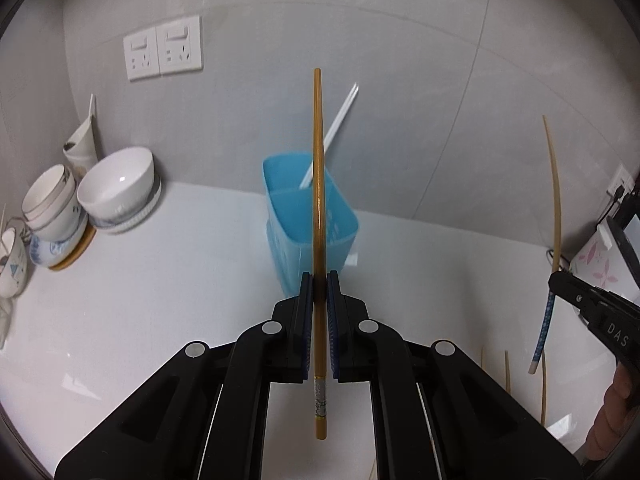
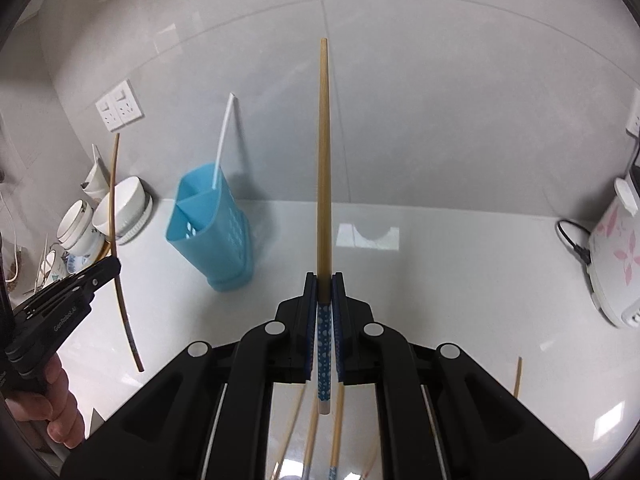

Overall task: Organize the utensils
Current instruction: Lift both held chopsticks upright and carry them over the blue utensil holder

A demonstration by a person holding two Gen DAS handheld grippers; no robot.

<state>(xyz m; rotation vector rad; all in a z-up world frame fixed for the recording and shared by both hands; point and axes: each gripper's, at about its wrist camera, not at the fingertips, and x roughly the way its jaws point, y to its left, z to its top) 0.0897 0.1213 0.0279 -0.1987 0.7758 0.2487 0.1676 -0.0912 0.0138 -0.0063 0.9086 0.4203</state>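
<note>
My left gripper [image 1: 319, 286] is shut on a golden-brown chopstick [image 1: 317, 168], which points up past the blue utensil holder [image 1: 308, 224] straight ahead. A white chopstick [image 1: 334, 130] leans in the holder's back compartment. My right gripper [image 2: 325, 286] is shut on a light wooden chopstick [image 2: 324, 152] near its blue-dotted handle end. From the right wrist view the blue holder [image 2: 212, 232] stands to the left on the counter, tilted by the lens. Each gripper shows in the other's view: the right gripper [image 1: 558, 280] at the right edge, the left gripper [image 2: 112, 266] at the left.
Stacked white bowls [image 1: 116, 188] and cups [image 1: 48, 204] sit at the counter's back left. A white rice cooker with pink flowers [image 2: 612, 256] stands at the right. Several loose chopsticks [image 2: 336, 424] lie on the white counter beneath my right gripper. Wall sockets [image 1: 162, 52] are behind.
</note>
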